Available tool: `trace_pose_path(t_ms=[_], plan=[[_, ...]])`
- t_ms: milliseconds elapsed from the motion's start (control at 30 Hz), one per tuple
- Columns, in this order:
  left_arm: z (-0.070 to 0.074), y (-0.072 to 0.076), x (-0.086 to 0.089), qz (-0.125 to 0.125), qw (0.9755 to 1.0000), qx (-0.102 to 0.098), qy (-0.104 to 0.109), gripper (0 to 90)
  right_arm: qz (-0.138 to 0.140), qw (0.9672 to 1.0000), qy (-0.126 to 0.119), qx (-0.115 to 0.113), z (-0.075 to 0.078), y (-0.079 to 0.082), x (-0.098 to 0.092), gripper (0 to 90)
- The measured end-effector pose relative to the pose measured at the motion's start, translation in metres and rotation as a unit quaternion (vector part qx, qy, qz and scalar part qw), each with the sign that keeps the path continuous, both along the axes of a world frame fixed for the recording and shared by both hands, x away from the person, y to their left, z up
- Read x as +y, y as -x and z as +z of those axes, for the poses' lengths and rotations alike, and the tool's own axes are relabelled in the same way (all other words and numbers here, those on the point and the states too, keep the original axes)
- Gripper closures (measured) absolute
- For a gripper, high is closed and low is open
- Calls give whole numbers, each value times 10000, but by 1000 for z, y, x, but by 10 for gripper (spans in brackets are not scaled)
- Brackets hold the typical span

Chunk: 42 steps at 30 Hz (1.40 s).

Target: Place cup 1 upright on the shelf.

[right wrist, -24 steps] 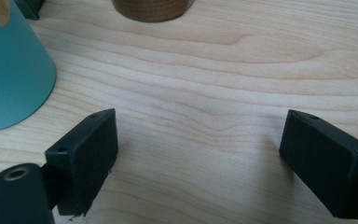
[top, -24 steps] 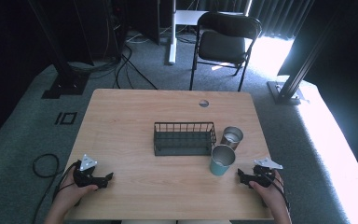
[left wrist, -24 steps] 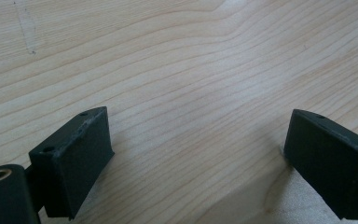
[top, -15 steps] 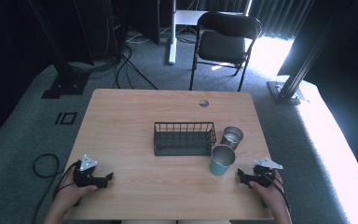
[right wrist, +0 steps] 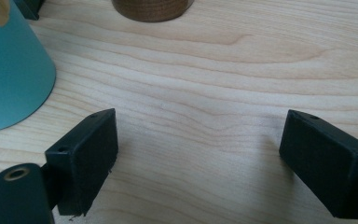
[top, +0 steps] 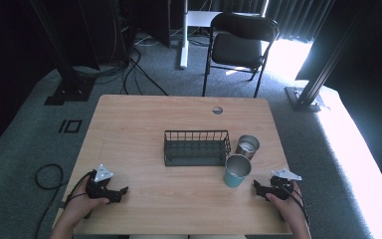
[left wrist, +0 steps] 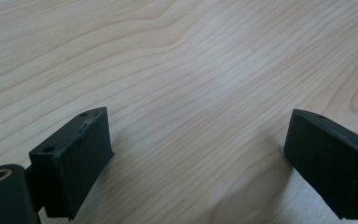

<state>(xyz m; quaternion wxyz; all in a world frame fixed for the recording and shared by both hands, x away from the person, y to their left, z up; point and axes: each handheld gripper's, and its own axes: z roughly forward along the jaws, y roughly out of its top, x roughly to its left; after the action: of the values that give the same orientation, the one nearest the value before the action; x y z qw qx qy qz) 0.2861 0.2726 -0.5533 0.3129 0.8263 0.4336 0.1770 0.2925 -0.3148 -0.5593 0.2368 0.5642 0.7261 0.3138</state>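
Smooth pale wooden table (top: 144, 129) with wavy grain lines. Left gripper (top: 122, 190) at the lower left of the high view, blocky black jaws spread wide apart over bare wood, holding nothing. Right gripper (top: 256, 185) at the lower right, jaws also wide apart and empty. Round blue cup (top: 237, 170) just beside it, shiny metal cup (top: 247, 147) behind, black wire basket (top: 196, 148) mid-table.
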Motion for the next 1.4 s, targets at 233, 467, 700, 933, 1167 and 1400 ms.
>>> trace_pose_path(t_ms=[233, 467, 700, 933, 1167, 1400], plan=[[1, -5, -12, -53, 10000, 8, -35, 81, -1, 10000, -1, -2, 0, 0, 0, 111], [3, -7, -29, -368, 9993, -90, -16, 81, -1, 10000, -2, -2, 0, 0, 0, 111], [7, -9, -46, -621, 9980, -108, 99, 81, 1, 10000, 0, -2, 0, 0, 0, 111], [9, -11, -67, -925, 9955, -140, 133, 81, 1, 10000, 1, -3, 0, 0, 0, 110], [10, -14, -87, -1179, 9928, -125, 166, 81, -3, 10000, -4, 1, 0, 0, 0, 110], [8, -16, -102, -1326, 9909, -99, 209, 81, 1, 10000, -2, -2, 0, 0, 0, 110]])
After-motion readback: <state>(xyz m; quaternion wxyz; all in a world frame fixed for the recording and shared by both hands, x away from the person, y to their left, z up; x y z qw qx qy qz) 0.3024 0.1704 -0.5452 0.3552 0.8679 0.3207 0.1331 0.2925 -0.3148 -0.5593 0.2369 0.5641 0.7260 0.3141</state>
